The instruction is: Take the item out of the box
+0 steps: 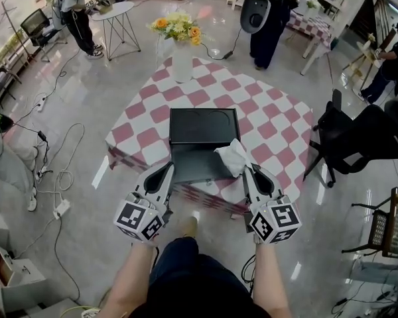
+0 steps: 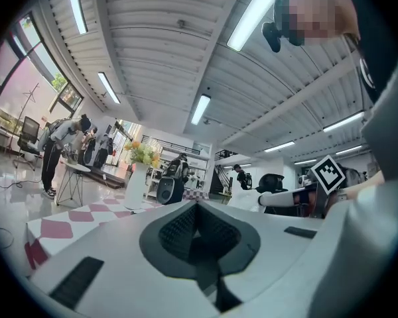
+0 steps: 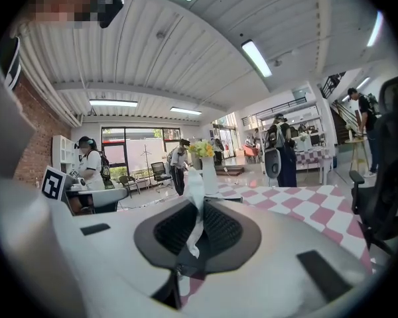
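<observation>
Pinching a thin edge of the crumpled white tissue (image 1: pixel 232 158) over the near right corner of the open black rectangular box (image 1: pixel 203 126) on the pink-checked tabletop (image 1: pixel 272 118), the right gripper's (image 1: pixel 247 171) fingers (image 3: pixel 169 229) may tear or drop it, while the left gripper (image 1: pixel 167 172), fingers together and empty, leaves the box unsteadied.

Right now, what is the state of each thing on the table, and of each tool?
black box: open, lid raised at the back.
white item: pinched in the right tool, at the black box's right edge.
right tool: shut on the white item.
left tool: shut, empty, near the black box's left front corner.
vase: upright, with flowers in it.
</observation>
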The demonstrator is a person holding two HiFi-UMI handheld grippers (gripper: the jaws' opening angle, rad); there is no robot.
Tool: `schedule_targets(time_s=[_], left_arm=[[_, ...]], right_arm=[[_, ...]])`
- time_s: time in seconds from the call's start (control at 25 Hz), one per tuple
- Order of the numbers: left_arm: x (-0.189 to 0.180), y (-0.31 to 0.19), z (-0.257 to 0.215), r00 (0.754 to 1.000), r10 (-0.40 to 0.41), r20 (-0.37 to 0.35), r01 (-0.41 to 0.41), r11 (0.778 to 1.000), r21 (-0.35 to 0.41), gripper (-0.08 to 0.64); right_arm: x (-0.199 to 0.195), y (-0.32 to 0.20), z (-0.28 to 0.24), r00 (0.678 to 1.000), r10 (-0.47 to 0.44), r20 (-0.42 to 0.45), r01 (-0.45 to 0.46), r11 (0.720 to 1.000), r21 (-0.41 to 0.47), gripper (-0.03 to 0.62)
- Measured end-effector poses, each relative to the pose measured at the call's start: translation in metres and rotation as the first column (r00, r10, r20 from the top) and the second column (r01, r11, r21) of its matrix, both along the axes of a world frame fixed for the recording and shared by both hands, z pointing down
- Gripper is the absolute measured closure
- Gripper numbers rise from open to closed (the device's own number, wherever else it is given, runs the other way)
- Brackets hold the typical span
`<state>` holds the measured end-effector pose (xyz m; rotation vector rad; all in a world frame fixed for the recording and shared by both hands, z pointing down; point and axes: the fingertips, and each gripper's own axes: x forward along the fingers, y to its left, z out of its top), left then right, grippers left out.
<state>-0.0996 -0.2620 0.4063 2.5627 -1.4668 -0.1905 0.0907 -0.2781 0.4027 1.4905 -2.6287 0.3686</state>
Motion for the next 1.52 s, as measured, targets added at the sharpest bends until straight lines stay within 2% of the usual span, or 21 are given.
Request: schedule_targets(time_s=[0.92, 1.52], left_arm=[[-0.008, 0.061, -0.032, 0.999, -0.038, 0.001, 0.038, 0.997, 0.065, 0.56], [-0.009, 0.089, -0.043, 0.999, -0.046, 0.007, 0.046, 0.995, 0.089, 0.56]], right_arm=[[0.005, 0.061, -0.047, 1.0, 0.013, 0.007, -0.014, 0.993, 0.116, 0.557], [0.01, 0.091, -0.065, 1.0, 0.02, 0.009, -0.021, 0.987, 0.159, 0.558]])
